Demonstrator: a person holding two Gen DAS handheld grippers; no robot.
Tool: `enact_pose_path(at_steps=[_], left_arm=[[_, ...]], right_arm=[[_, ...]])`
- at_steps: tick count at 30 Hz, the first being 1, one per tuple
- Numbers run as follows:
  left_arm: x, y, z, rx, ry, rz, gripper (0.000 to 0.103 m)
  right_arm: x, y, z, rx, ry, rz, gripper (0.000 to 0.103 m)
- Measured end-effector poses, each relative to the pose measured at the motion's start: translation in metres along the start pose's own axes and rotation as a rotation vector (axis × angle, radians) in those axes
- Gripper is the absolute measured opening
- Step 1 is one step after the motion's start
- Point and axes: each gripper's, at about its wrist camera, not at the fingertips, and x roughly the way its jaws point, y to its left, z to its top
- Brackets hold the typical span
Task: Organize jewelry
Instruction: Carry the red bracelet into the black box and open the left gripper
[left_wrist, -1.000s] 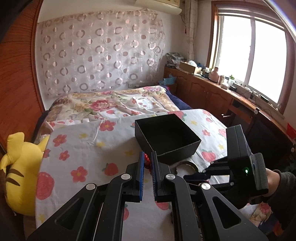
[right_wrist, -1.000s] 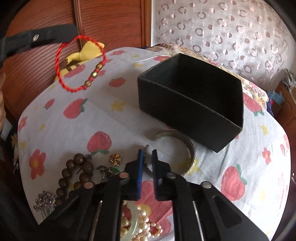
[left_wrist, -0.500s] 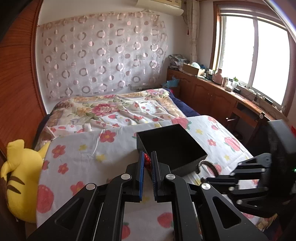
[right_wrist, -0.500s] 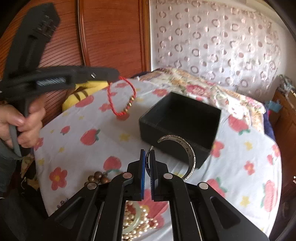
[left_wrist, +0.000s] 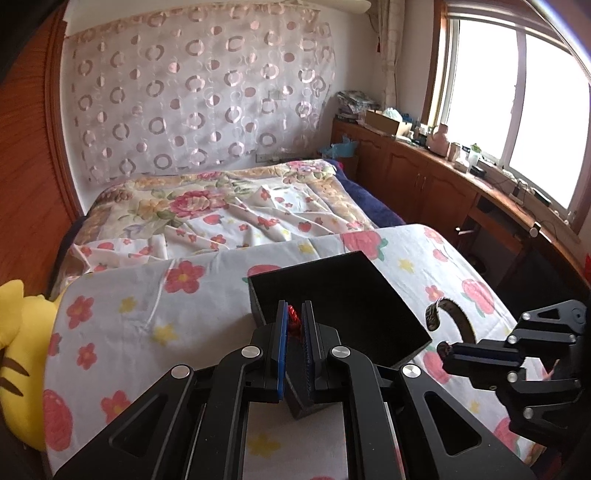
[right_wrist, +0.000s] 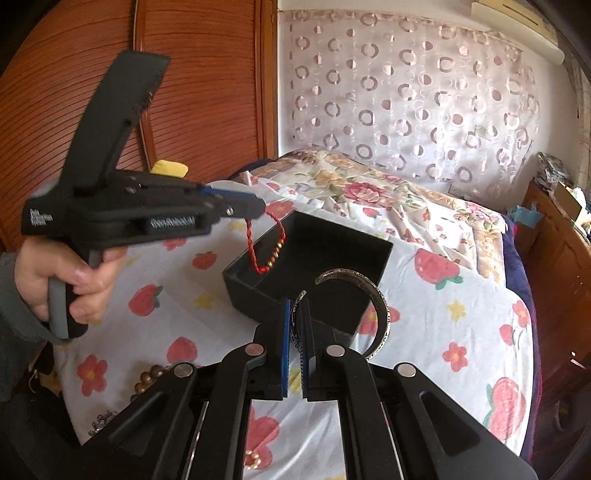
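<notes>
An open black box (right_wrist: 310, 269) (left_wrist: 343, 302) sits on the strawberry-print sheet. My left gripper (left_wrist: 294, 319) (right_wrist: 255, 206) is shut on a red braided cord bracelet (right_wrist: 264, 245) with gold beads, which dangles over the box's near-left corner. In the left wrist view only a bit of the red cord (left_wrist: 294, 317) shows between the pads. My right gripper (right_wrist: 295, 314) (left_wrist: 443, 349) is shut on one end of an open silver cuff bangle (right_wrist: 376, 302) (left_wrist: 454, 317), held in the air just in front of the box.
Wooden beads (right_wrist: 151, 376), a pearl strand (right_wrist: 255, 458) and small ornaments (right_wrist: 99, 424) lie on the sheet near my right gripper. A yellow plush toy (left_wrist: 18, 362) lies at the bed's left edge. A wooden wardrobe (right_wrist: 166, 81) stands left; cabinets (left_wrist: 424, 177) run under the window.
My left gripper has carried the red bracelet rightward until it hangs over the box. My right gripper has lifted the silver bangle off the sheet and up in front of the box.
</notes>
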Motion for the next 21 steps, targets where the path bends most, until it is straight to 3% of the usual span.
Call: enact_pose_path(at_steps=[15,18,21], left_arm=[[0.021,0.006,-0.005,-0.014,0.039,0.018,0.008],[0.021,0.005,-0.003,-0.014,0.036,0.021,0.020],[0.015,0.005,-0.005,-0.016,0.020,0.019,0.025]], right_arm=[[0.041,-0.014,0.017,-0.012,0.041,-0.027,0.005],[0.051,-0.019,0.020,0.000,0.054,-0.023,0.005],[0.058,-0.023,0.022,0.012,0.058,-0.017,0.005]])
